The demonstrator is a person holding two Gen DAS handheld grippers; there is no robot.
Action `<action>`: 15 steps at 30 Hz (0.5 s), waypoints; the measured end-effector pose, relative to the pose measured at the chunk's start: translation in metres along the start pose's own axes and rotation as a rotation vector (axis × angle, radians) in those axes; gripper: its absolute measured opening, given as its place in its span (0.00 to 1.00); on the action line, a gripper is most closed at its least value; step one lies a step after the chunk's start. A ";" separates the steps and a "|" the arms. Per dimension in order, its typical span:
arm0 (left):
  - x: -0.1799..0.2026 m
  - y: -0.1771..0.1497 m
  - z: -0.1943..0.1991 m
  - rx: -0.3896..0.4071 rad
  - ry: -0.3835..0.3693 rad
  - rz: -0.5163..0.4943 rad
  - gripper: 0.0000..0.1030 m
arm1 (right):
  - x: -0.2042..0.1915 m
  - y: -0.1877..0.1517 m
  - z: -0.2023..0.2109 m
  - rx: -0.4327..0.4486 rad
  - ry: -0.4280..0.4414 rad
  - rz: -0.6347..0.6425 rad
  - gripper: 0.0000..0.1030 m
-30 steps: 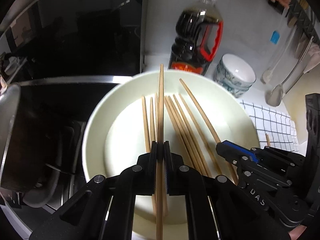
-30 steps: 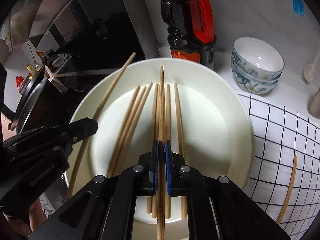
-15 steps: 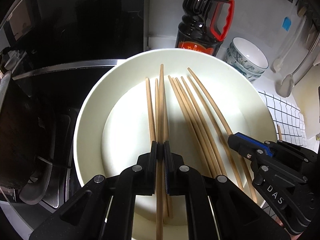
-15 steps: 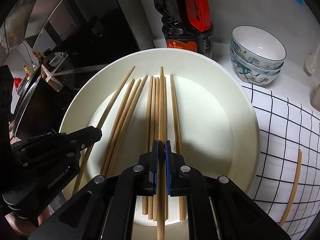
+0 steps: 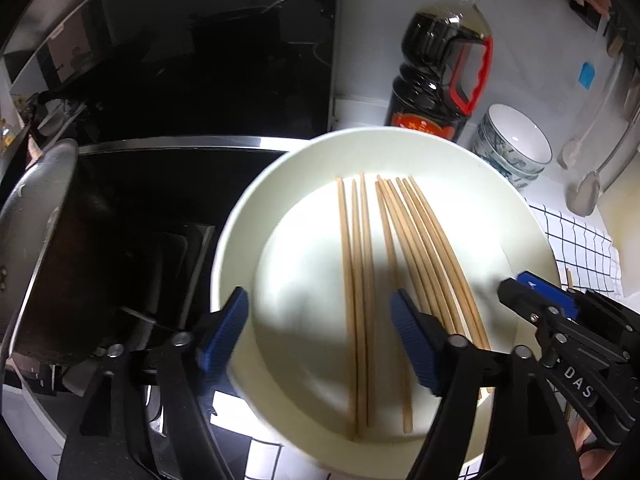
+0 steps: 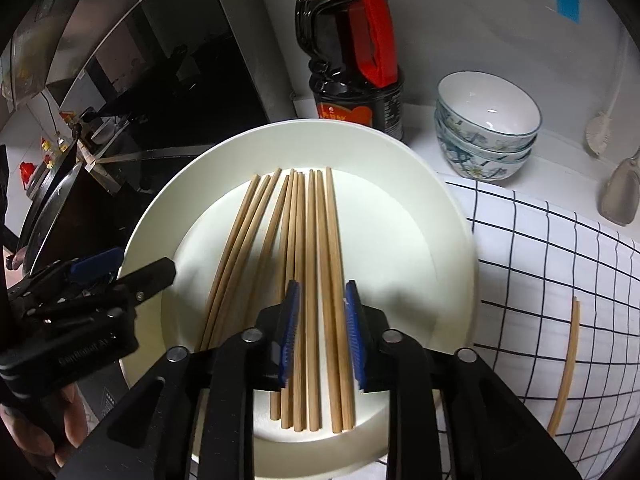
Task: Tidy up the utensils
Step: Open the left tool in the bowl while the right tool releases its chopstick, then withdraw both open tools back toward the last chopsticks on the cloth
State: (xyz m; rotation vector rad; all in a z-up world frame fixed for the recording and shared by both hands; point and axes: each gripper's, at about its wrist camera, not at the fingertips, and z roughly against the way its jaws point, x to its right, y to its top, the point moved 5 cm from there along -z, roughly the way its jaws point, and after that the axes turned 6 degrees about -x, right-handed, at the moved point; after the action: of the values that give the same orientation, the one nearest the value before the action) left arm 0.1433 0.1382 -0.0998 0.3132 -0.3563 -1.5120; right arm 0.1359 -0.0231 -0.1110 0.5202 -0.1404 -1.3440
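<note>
Several wooden chopsticks lie side by side in a white plate. My left gripper hovers over the plate's near left part, its jaws opening wide; three chopsticks lie below the gap, untouched by the pads. My right gripper is over the near middle, jaws opening a little, with chopsticks resting under the gap and no pad pressing them. Each gripper shows in the other's view: the right gripper and the left gripper. One chopstick lies alone on the checked cloth.
A dark sauce bottle and stacked patterned bowls stand behind the plate. The checked cloth covers the counter to the right. A metal pan sits on the black stove at left. Spoons hang at the far right.
Both grippers were shut on one chopstick each and have let go. Those chopsticks now lie in the plate with the others. The left jaws spread wide, the right ones slightly.
</note>
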 end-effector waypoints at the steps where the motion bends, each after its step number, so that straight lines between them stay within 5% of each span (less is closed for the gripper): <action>1: -0.002 -0.001 0.002 0.004 0.001 0.003 0.76 | 0.000 -0.001 0.002 0.003 -0.002 -0.001 0.25; 6: -0.005 -0.003 0.010 0.006 -0.010 -0.004 0.79 | -0.002 -0.006 0.009 0.013 0.002 -0.010 0.38; 15: -0.007 -0.009 0.027 0.038 -0.015 -0.028 0.84 | -0.011 -0.017 0.020 0.025 -0.009 -0.018 0.45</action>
State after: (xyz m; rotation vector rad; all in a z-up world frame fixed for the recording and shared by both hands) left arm 0.1235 0.1452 -0.0795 0.3382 -0.3949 -1.5372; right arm 0.1108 -0.0203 -0.0990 0.5381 -0.1604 -1.3637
